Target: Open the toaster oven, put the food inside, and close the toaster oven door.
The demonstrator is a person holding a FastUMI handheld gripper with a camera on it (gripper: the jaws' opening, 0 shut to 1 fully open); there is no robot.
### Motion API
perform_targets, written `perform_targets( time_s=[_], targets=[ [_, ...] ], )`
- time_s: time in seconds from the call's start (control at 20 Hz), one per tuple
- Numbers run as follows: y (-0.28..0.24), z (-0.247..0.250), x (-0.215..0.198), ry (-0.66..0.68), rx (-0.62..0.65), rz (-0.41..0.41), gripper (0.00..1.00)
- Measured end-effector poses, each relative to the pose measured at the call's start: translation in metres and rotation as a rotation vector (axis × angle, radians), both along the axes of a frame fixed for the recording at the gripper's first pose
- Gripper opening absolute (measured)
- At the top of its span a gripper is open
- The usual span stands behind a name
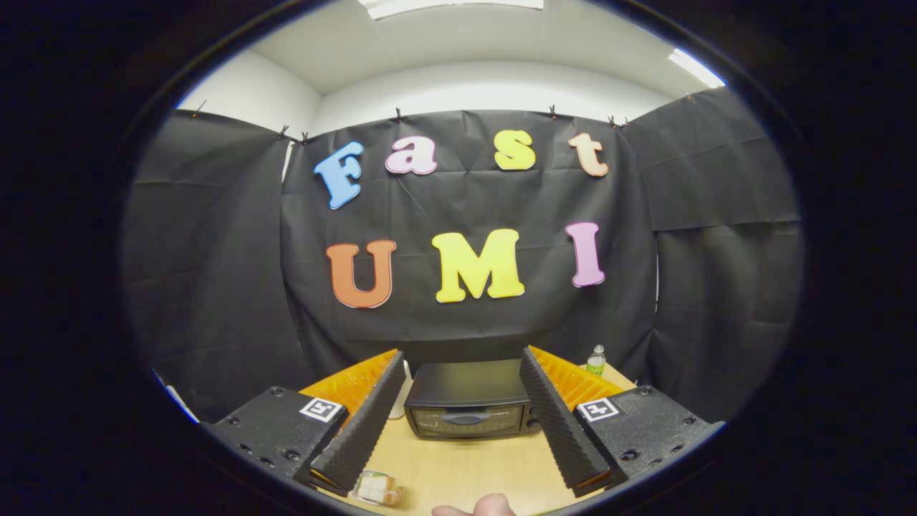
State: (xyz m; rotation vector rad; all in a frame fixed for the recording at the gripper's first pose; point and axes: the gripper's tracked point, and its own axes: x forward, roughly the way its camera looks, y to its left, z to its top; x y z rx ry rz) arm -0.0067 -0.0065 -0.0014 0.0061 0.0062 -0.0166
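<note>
Close under the claw (458,423), a fingertip (476,506); claw fingers spread apart, holding nothing. Tabletop (466,466) between them bare, room to advance. Toaster oven (469,408) just ahead, door shut: nothing done yet. Wrapped food (377,488) beside left finger. Bottle (596,360) beyond right finger.

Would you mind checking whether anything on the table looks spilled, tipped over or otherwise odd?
Nothing stands out. The toaster oven sits square with its door closed, beyond the open gripper; the wrapped food lies intact near one finger.

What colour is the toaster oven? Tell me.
Black, its door shut; gripper view shows the toaster oven beyond the open gripper.
</note>
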Motion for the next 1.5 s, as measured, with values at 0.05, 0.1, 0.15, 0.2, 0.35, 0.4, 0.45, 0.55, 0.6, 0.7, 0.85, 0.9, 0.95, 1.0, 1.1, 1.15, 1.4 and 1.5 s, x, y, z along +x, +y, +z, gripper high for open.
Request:
perform_targets(
  time_s=[0.05, 0.1, 0.15, 0.2, 0.35, 0.4, 0.45, 0.55, 0.6, 0.7, 0.85, 0.9, 0.95, 1.0, 1.1, 1.15, 1.4, 1.5],
  targets=[
    [-0.001, -0.002, 0.001, 0.004, 0.001, -0.003, 1.0],
    [-0.002, 0.0, 0.0, 0.004, 0.002, -0.004, 1.0],
    [-0.003, -0.001, 0.002, 0.005, 0.003, -0.005, 1.0],
    [-0.003, 0.0, 0.002, 0.006, 0.0, -0.006, 1.0],
    [-0.006, -0.002, 0.003, 0.009, -0.002, -0.008, 1.0],
    [-0.006, -0.003, 0.004, 0.014, 0.001, -0.009, 1.0],
    [-0.007, -0.005, 0.006, 0.017, 0.004, -0.009, 1.0],
    [-0.01, -0.008, 0.011, 0.02, 0.009, -0.018, 1.0],
    [-0.012, -0.011, 0.014, 0.025, 0.014, -0.023, 1.0],
    [-0.016, -0.02, 0.02, 0.037, 0.021, -0.024, 1.0],
    [-0.021, -0.041, 0.035, 0.067, 0.028, -0.013, 1.0],
    [-0.023, -0.047, 0.041, 0.081, 0.028, -0.009, 1.0],
    [-0.025, -0.056, 0.047, 0.094, 0.023, -0.006, 1.0],
    [-0.027, -0.062, 0.055, 0.105, 0.016, -0.002, 1.0],
    [-0.029, -0.082, 0.073, 0.135, 0.003, 0.009, 1.0],
    [-0.031, -0.092, 0.083, 0.146, -0.002, 0.012, 1.0],
    [-0.044, -0.144, 0.149, 0.207, -0.015, 0.017, 1.0],
    [-0.045, -0.167, 0.178, 0.239, -0.014, 0.023, 1.0]
  ],
)
